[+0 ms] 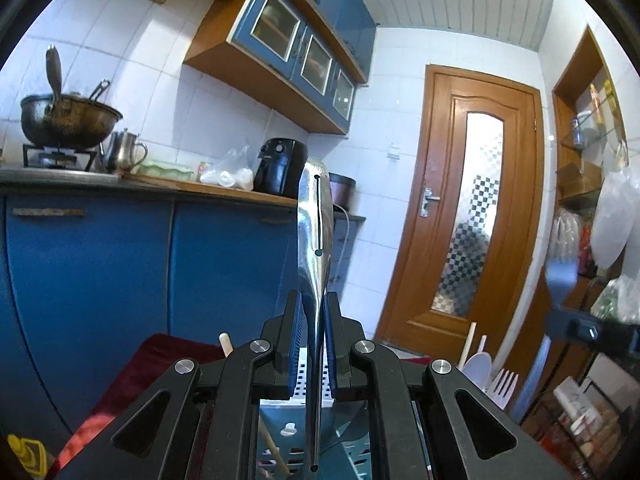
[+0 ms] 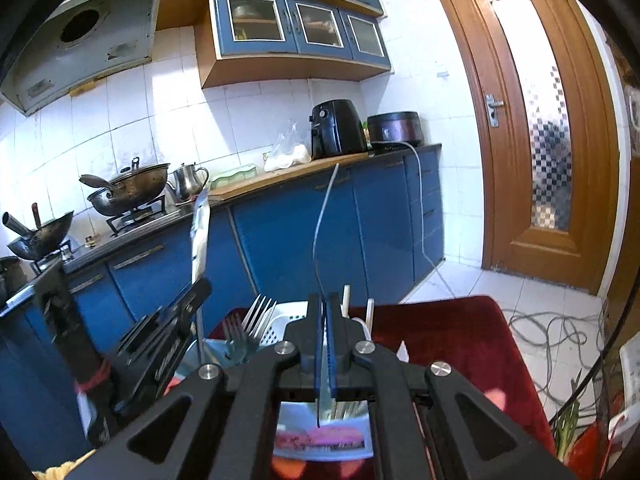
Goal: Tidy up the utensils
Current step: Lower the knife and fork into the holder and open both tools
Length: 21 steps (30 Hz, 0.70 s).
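Note:
My left gripper (image 1: 313, 312) is shut on a shiny metal spatula (image 1: 315, 216), held upright with its slotted blade pointing up; it also shows in the right wrist view (image 2: 200, 236). My right gripper (image 2: 323, 312) is shut on a thin grey-blue spatula seen edge-on (image 2: 324, 224); in the left wrist view its blade (image 1: 562, 276) shows at the far right. Below both grippers stands a white perforated utensil holder (image 2: 280, 326) with forks (image 2: 250, 320), chopsticks (image 2: 346, 300) and a white spoon (image 1: 478, 368).
The holder stands on a dark red cloth (image 2: 448, 332). Blue kitchen cabinets (image 1: 100, 260) with pots, a kettle and an air fryer (image 2: 336, 128) lie ahead. A wooden door (image 1: 468, 204) and loose cables on the floor (image 2: 552, 336) are to the right.

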Tool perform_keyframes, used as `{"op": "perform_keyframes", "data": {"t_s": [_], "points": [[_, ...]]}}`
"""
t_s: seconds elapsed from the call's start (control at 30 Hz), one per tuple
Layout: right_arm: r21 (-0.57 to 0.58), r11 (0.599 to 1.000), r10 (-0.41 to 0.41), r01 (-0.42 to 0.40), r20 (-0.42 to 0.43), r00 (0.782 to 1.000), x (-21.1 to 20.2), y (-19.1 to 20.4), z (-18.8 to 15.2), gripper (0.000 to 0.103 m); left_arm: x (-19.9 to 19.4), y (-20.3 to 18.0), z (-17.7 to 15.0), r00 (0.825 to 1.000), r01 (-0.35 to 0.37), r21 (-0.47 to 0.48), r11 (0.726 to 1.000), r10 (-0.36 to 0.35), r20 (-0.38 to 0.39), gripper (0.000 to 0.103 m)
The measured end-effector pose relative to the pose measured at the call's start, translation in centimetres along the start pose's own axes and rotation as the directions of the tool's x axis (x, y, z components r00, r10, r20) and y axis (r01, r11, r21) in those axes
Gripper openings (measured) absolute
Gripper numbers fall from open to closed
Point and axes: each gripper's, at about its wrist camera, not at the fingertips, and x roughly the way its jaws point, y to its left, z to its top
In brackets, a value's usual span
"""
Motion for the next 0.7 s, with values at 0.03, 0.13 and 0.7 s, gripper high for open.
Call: {"op": "perform_keyframes", "data": {"t_s": [0.03,0.13,0.7], "points": [[-0.007,1.0,-0.007,0.007,0.005,1.0,0.4,0.1,0.0,0.004,-0.1,-0.1,-0.2,1.0,-0.007,0.013,1.0,0.007,0.008,0.011],[-0.041,0.998,-0.039,0.04,0.019,0.999,1.7,0.4,-0.3,0.004,-0.4,-0.5,-0.9,0.999,-0.022,0.04,0.999,0.021,0.027,0.011],[-0.057,0.998,-0.02,0.014,-0.11,0.994,4.6,0.4,-3.3,0.005,-1.6,-0.6,-1.2,0.999,-0.032,0.073,0.997,0.03,0.03,0.011]]}}
